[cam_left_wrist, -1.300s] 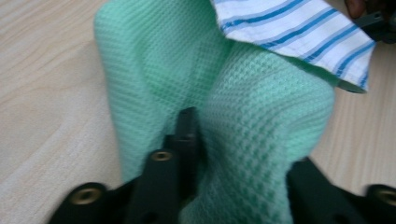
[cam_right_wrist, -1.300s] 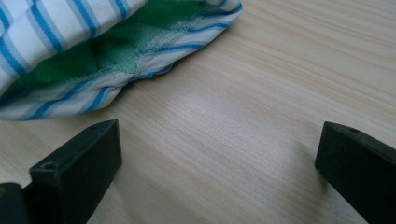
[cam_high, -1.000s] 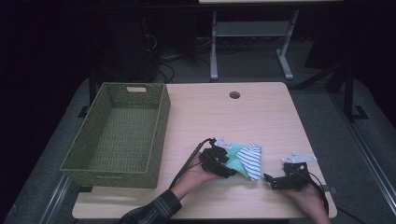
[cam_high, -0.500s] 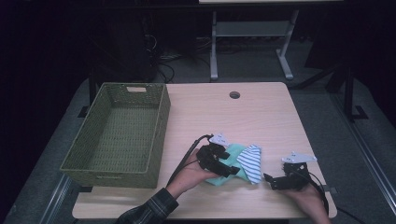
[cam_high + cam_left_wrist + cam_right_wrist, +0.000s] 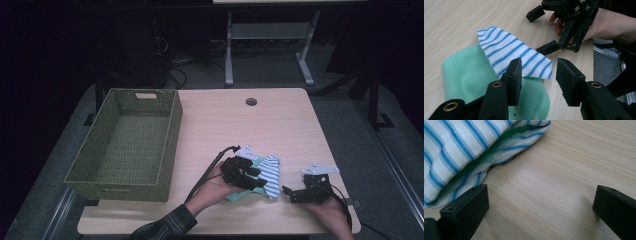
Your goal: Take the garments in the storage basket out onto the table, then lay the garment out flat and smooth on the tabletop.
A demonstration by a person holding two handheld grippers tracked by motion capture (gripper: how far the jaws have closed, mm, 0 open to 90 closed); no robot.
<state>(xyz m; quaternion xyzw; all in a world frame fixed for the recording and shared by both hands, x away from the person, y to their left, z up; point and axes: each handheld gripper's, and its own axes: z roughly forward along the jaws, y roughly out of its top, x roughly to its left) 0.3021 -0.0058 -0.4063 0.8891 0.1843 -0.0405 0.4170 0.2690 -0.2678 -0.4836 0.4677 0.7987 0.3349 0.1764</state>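
Note:
A white cloth with blue stripes lies folded over a green cloth near the table's front edge. My left gripper hovers over both with its jaws open. In the left gripper view the left gripper has the striped cloth's corner between its jaws, untouched, and the green cloth below. My right gripper rests open on the table just right of the cloths. Its own view has the right gripper wide apart over bare wood, with the striped cloth's folded edge at upper left.
A green woven basket stands at the table's left, with nothing in it. A round cable hole sits at the back. The table's right edge runs close to the right hand. From the left gripper view the right gripper lies just past the cloths.
My left gripper has shifted slightly to the right over the cloths, covering more of them. The right gripper has stayed put.

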